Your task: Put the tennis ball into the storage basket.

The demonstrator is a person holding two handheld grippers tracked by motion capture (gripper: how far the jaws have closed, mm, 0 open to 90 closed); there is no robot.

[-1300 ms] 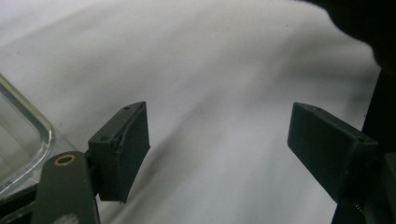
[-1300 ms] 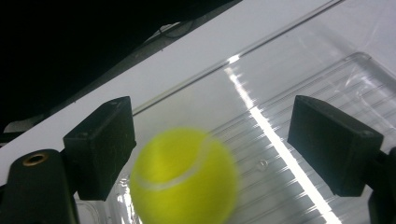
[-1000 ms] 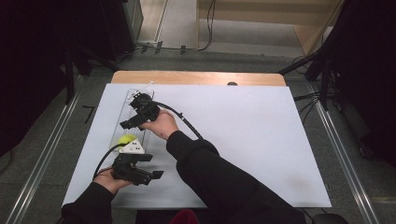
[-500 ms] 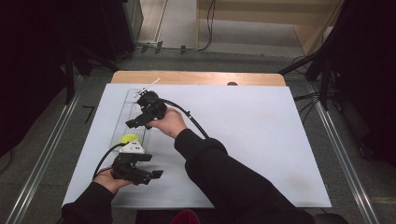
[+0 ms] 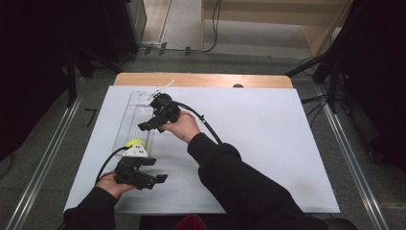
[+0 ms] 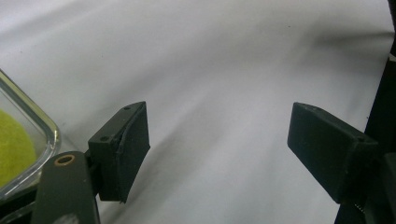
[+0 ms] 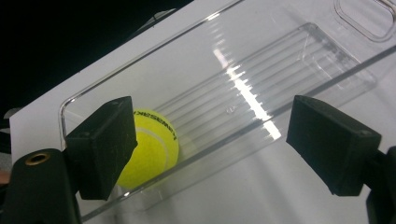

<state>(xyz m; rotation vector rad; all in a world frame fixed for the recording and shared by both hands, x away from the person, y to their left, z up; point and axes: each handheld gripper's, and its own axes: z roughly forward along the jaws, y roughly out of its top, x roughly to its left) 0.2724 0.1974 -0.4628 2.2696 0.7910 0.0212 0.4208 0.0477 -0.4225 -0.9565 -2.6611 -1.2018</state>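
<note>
A yellow tennis ball (image 5: 135,143) lies at the near end of a long clear plastic tray (image 5: 136,108) on the left of the white table cover. My right gripper (image 5: 150,116) hangs open above the tray's middle. In the right gripper view, the ball (image 7: 152,144) sits beyond its left jaw, inside the ribbed tray (image 7: 261,88), with nothing between the fingers of the gripper (image 7: 215,135). My left gripper (image 5: 154,170) rests open just in front of the tray's near end. In the left gripper view, the gripper (image 6: 219,135) faces bare white cover, with the ball (image 6: 14,149) at the left edge.
The white cover (image 5: 268,143) spreads wide to the right of the tray. A wooden table edge (image 5: 201,79) runs along the far side. Black cables trail from both grippers. Metal rails (image 5: 356,172) flank the table on the floor.
My right gripper has shifted a little to the right and farther along the tray. The left gripper and the ball have stayed put.
</note>
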